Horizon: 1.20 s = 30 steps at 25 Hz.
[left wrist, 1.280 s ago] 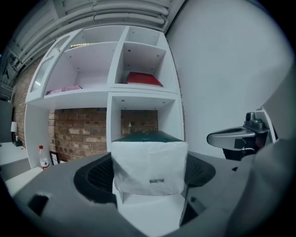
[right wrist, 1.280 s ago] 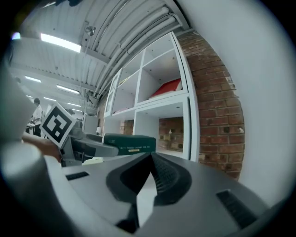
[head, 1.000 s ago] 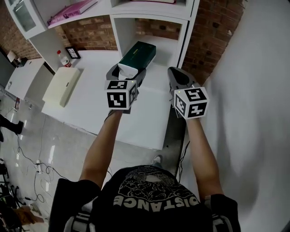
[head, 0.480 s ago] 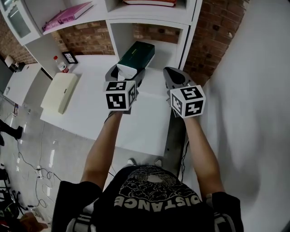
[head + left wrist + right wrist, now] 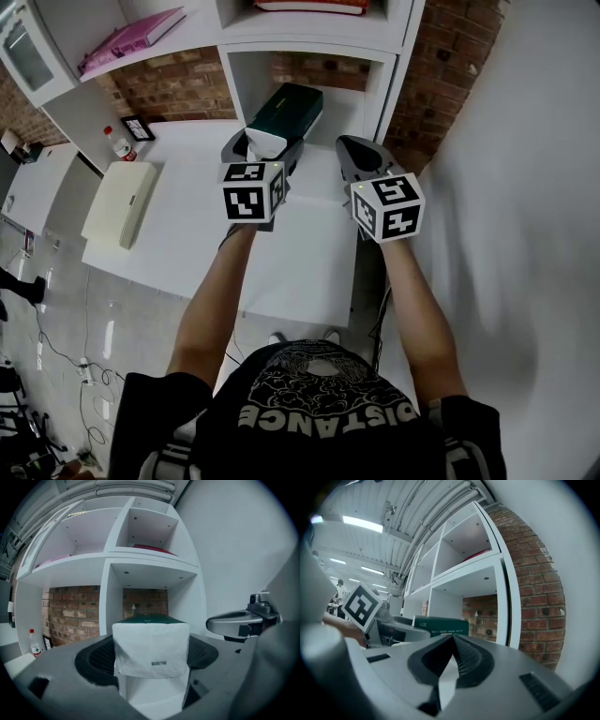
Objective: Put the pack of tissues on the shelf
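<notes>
Tissue pack (image 5: 287, 111), dark green with a white end, clamped between the wide-set jaws of the left gripper (image 5: 262, 153), sticking out ahead of it toward the lower shelf (image 5: 309, 45) compartment, over the white surface (image 5: 300, 253). Right gripper (image 5: 354, 150) just right of it, jaws pressed together, empty.

Near end of tissue pack (image 5: 291, 105) partly behind left gripper (image 5: 264, 155); bottle (image 5: 119, 145) label too small
</notes>
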### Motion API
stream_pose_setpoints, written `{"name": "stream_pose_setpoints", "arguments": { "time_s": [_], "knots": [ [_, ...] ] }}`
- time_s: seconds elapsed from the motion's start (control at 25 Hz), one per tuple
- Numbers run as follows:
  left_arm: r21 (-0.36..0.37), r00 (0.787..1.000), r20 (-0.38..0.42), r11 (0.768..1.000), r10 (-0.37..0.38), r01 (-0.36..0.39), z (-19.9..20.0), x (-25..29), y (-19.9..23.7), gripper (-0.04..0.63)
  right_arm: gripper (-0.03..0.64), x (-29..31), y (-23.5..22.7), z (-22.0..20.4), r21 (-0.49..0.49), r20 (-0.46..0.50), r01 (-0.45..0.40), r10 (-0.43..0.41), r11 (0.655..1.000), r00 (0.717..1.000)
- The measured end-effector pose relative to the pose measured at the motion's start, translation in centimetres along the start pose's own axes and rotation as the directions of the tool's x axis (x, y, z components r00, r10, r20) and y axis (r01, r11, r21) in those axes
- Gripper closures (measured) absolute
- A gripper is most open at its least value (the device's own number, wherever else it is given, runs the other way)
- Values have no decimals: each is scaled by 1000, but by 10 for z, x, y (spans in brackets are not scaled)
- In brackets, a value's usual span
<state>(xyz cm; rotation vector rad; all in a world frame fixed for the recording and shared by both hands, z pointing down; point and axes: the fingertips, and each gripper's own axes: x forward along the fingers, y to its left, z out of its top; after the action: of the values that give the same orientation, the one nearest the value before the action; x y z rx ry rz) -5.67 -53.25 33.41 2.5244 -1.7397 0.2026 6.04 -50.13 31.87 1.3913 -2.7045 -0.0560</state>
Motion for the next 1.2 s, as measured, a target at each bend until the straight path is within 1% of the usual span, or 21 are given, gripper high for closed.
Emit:
{"name": "stream_pose_setpoints", "arguments": {
  "time_s": [0.12,0.4,0.56,0.68,0.8,0.92,1.2],
  "knots": [
    [-3,999,1,999,-32,32,6,18,-3,172,612,0,1,2,-2,0,4,-4,1000,1000],
    [-26,997,-8,997,-75,74,8,57,-11,172,613,-1,0,7,-28,4,17,-17,999,1000],
    [-25,995,-18,995,-100,100,7,76,-17,170,612,-4,-3,2,-29,-9,29,-29,999,1000],
    [-10,991,-40,992,-125,124,-4,90,-21,169,612,-3,-5,-5,-13,-30,34,-34,999,999],
    [5,989,-58,991,-135,136,-14,97,-24,160,612,-2,-5,-9,-6,-42,34,-34,999,999],
    [4,988,-71,990,-139,139,-18,101,-24,152,613,-1,-4,-13,-3,-49,33,-33,999,998],
    [4,986,-67,988,-155,155,-20,100,-23,147,612,2,0,-16,8,-52,28,-28,1000,998]
  ]
}}
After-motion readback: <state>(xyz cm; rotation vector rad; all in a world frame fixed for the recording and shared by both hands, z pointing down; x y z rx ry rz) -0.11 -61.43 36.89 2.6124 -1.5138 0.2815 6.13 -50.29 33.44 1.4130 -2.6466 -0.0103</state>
